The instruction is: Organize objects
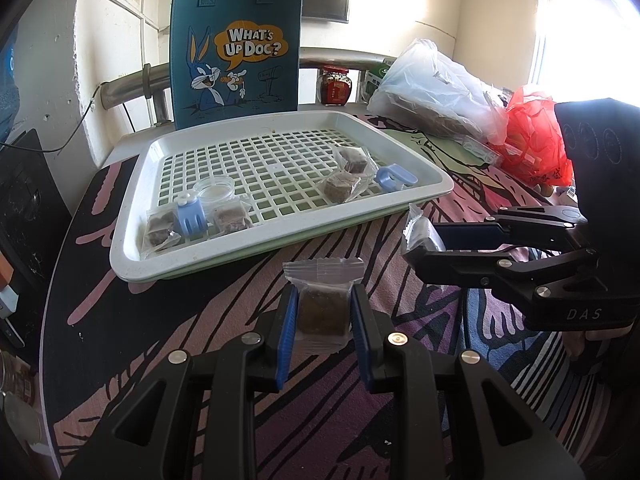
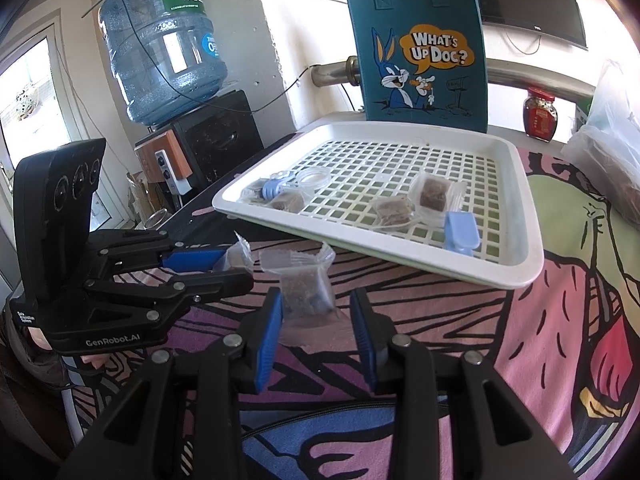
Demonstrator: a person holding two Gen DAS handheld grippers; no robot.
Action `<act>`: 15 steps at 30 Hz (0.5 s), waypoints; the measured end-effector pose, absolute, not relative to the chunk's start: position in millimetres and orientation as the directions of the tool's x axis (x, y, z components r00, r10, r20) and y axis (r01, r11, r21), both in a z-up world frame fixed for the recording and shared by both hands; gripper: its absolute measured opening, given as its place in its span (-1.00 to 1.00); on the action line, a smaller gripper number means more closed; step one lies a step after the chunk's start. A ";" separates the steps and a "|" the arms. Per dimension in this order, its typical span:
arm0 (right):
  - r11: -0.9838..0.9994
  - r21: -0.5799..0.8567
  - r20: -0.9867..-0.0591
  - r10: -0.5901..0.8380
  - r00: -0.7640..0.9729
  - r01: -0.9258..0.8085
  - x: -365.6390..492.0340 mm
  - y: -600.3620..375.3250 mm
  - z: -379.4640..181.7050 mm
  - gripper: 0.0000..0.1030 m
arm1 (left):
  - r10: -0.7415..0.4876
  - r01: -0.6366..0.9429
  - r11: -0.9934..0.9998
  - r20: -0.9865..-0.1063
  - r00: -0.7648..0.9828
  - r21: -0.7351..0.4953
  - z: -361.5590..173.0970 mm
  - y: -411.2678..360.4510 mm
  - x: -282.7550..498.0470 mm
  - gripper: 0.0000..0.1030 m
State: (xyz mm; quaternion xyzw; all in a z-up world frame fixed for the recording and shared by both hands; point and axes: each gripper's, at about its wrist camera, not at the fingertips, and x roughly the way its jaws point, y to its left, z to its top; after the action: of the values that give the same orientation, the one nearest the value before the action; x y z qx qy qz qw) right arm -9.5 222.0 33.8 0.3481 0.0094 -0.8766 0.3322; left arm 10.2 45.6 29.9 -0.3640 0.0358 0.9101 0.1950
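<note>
Your left gripper (image 1: 324,312) pinches a clear-wrapped brown cube (image 1: 323,312) and your right gripper (image 2: 316,312) pinches another clear-wrapped brown block (image 2: 306,294), both just before the white slotted plastic tray (image 1: 132,248).

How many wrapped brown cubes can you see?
6. Four lie in the white tray: two at its near-left, two toward the right. One is in each gripper.

The tote bag (image 2: 416,60) reads "WHAT'S UP DOC?" in its speech bubble. The right gripper (image 1: 424,246) body carries "DAS"; the left gripper (image 2: 236,268) body carries "GenRobot.AI". The water jug (image 2: 164,48) has Chinese characters on its green label.
</note>
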 end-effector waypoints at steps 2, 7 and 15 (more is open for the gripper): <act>-0.779 0.215 -0.616 -0.576 -0.537 0.589 -9.3 221.9 33.7 -0.35 | 0.329 -0.381 -0.921 -0.677 -0.659 -0.077 29.8 45.5 10.1 -0.51; -0.779 0.215 -0.616 -0.576 -0.537 0.589 -9.8 222.2 33.7 -0.35 | 0.329 -0.381 -0.921 -0.677 -0.659 -0.077 29.7 45.7 10.3 -0.51; -0.779 0.215 -0.616 -0.577 -0.537 0.589 -8.1 220.6 33.7 -0.35 | 0.328 -0.381 -0.922 -0.677 -0.659 -0.076 29.6 46.0 10.4 -0.51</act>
State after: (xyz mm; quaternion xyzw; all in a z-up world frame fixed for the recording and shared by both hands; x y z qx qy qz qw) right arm -8.1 220.6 33.7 0.3476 0.0093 -0.8767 0.3325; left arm 10.4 46.0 29.6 -0.3641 0.0362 0.9101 0.1947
